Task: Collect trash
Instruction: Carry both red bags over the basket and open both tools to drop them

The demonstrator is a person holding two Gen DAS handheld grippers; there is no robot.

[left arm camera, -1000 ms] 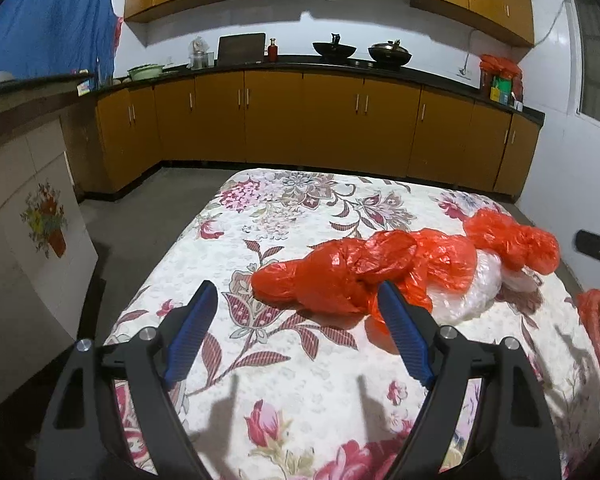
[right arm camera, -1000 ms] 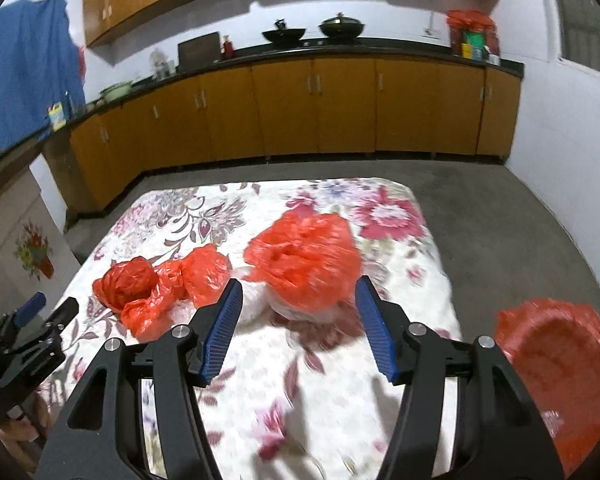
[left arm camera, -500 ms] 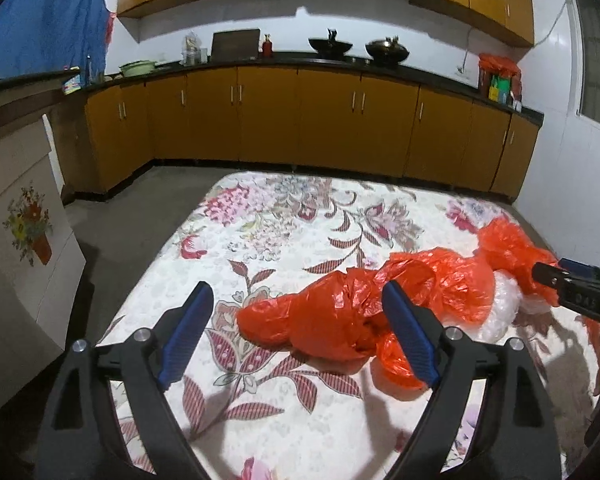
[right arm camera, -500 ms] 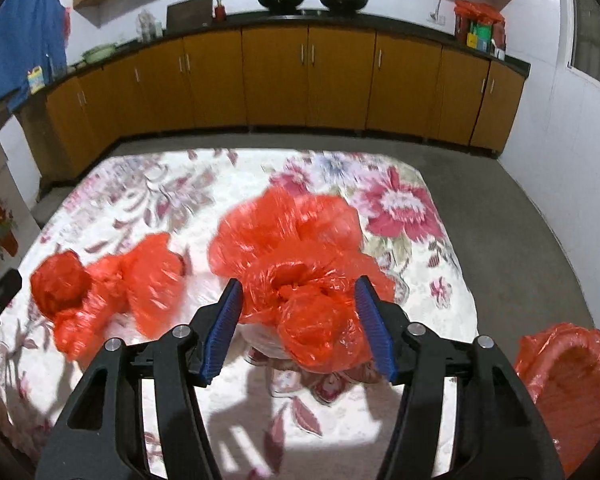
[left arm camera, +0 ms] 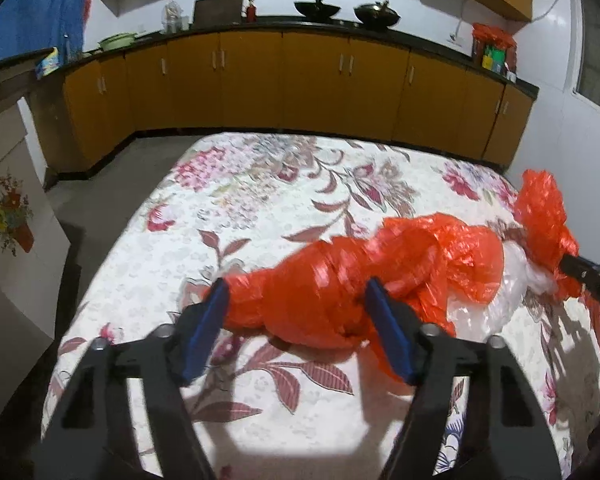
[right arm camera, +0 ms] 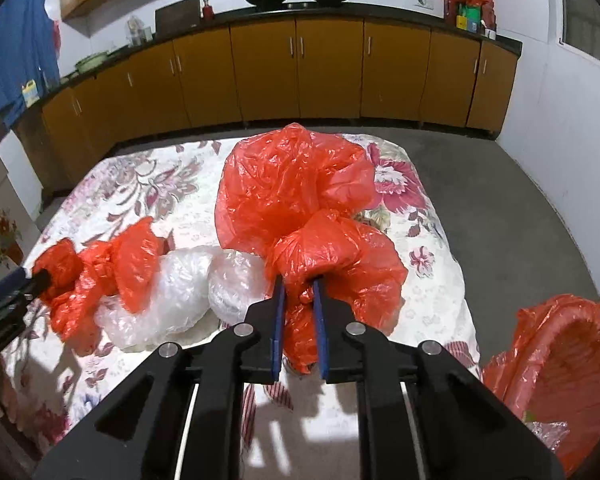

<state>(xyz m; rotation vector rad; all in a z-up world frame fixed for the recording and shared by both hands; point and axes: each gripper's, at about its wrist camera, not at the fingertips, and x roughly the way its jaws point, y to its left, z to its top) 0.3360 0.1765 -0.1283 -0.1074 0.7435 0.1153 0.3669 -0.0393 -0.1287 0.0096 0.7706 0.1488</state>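
Right gripper (right arm camera: 297, 280): jaws pinched on a crumpled red plastic bag (right arm camera: 300, 200), lifted off the floral tablecloth (right arm camera: 160, 184), presumably for the red-lined bin (right arm camera: 572, 360) alongside. Left gripper (left arm camera: 296, 304): jaws spread, straddling a second red bag (left arm camera: 340, 280), ungripped.

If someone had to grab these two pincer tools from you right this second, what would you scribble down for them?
Right gripper: shut on the right red bag, at the table's right end.
Left gripper: open, fingers either side of the left red bag, not yet closed.
Clear plastic bags lie between the two on the floral table.
Red-lined bin stands at the right and looks nearly empty.
Left to do: close the left gripper, then bin everything.
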